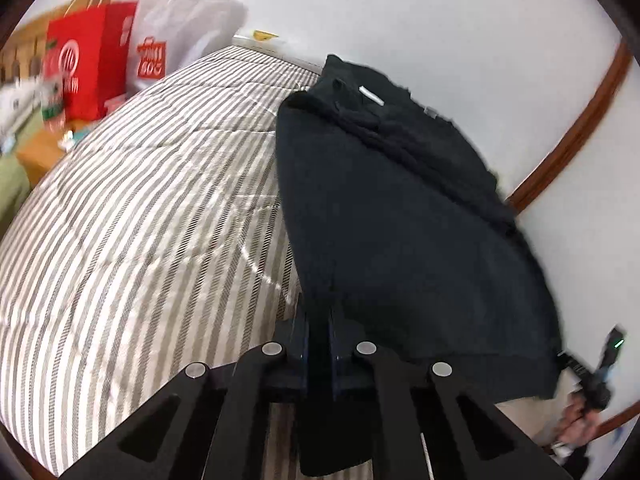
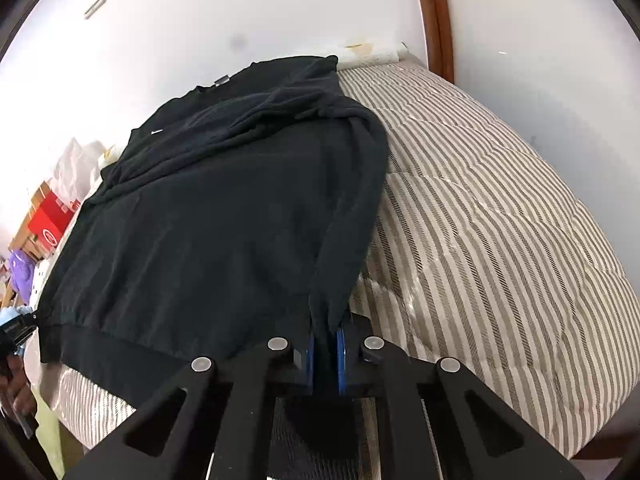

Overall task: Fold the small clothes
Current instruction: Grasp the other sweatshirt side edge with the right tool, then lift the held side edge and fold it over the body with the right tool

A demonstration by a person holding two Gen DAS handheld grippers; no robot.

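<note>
A black sweater [image 1: 400, 208] lies on a striped bed [image 1: 132, 216], its collar with a small white label towards the wall. My left gripper [image 1: 318, 320] is shut on the sweater's near hem corner, and dark cloth fills the gap between its jaws. In the right wrist view the same black sweater [image 2: 224, 208] spreads to the left over the striped bed [image 2: 500, 220], a sleeve folded across its upper part. My right gripper [image 2: 326, 328] is shut on the hem's other corner, cloth pinched between the blue pads. Each view catches the other gripper at the hem's far end.
Red and white shopping bags [image 1: 100, 68] and boxes stand at the bed's far left. A white wall with a brown wooden frame [image 1: 580, 128] runs behind the bed. The person's hand [image 2: 16, 384] shows at the left edge. Bare striped cover lies on both sides of the sweater.
</note>
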